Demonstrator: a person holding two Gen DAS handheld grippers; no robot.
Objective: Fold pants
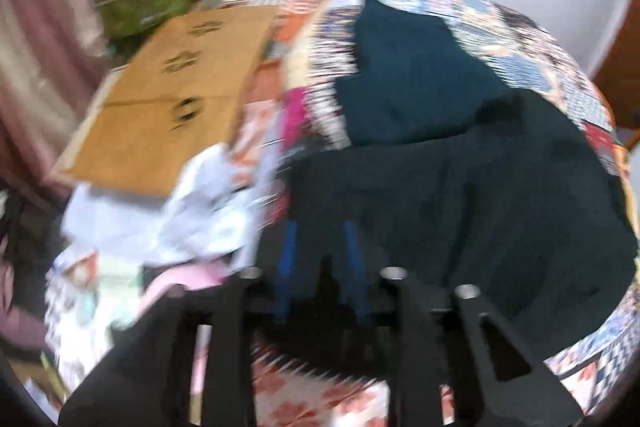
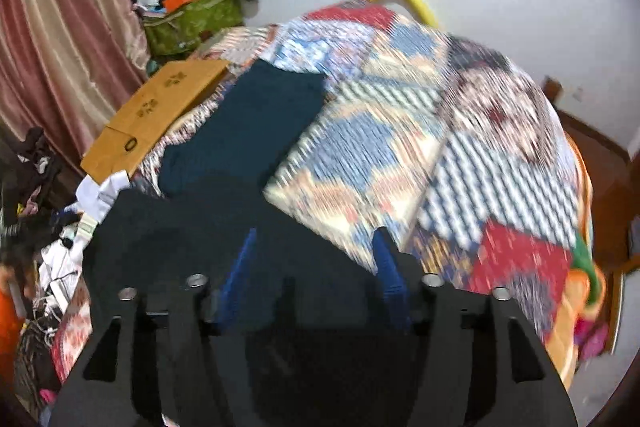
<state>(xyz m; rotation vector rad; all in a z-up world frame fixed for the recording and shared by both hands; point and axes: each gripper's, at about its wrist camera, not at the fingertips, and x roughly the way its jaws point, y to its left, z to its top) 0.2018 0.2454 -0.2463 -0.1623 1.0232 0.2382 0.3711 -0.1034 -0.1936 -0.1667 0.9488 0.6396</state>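
The right gripper (image 2: 314, 247) is nearest, its blue fingers (image 2: 386, 259) spread wide apart over dark cloth, holding nothing. The left gripper (image 1: 322, 239) has its blue fingers (image 1: 290, 251) closer together with dark cloth around them; because of blur I cannot tell if they pinch it. The dark pants (image 2: 244, 131) lie on the patchwork quilt (image 2: 400, 131) of the bed, beside a flat cardboard box (image 2: 160, 107) and a green bag (image 2: 192, 23)
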